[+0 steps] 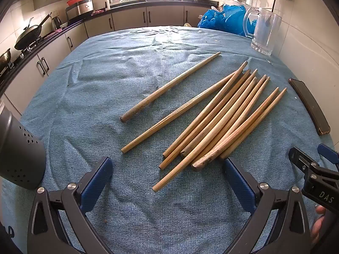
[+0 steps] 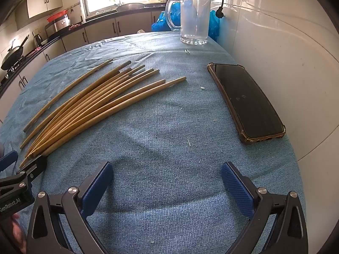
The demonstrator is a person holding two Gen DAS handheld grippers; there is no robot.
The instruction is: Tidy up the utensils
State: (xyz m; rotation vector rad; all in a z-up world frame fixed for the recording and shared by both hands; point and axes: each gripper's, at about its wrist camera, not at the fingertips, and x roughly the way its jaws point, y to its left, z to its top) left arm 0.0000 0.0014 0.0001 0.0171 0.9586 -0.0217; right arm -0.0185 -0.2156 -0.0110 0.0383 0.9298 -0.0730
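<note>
Several wooden chopsticks (image 1: 222, 118) lie in a loose fan on the blue cloth (image 1: 106, 89); one chopstick (image 1: 169, 87) lies apart to the left. My left gripper (image 1: 167, 169) hovers open just in front of their near ends, nothing between its blue pads. A dark perforated utensil holder (image 1: 19, 156) stands at the left edge. In the right wrist view the same chopsticks (image 2: 95, 103) spread to the left, and my right gripper (image 2: 167, 173) stands open over bare cloth (image 2: 169, 131). Each gripper shows at the edge of the other's view.
A glass mug (image 2: 193, 18) stands at the far right of the table, blue plastic bags (image 1: 224, 19) behind it. A black phone (image 2: 246, 101) lies by the white wall. Kitchen counters with a wok (image 1: 29, 35) run along the left.
</note>
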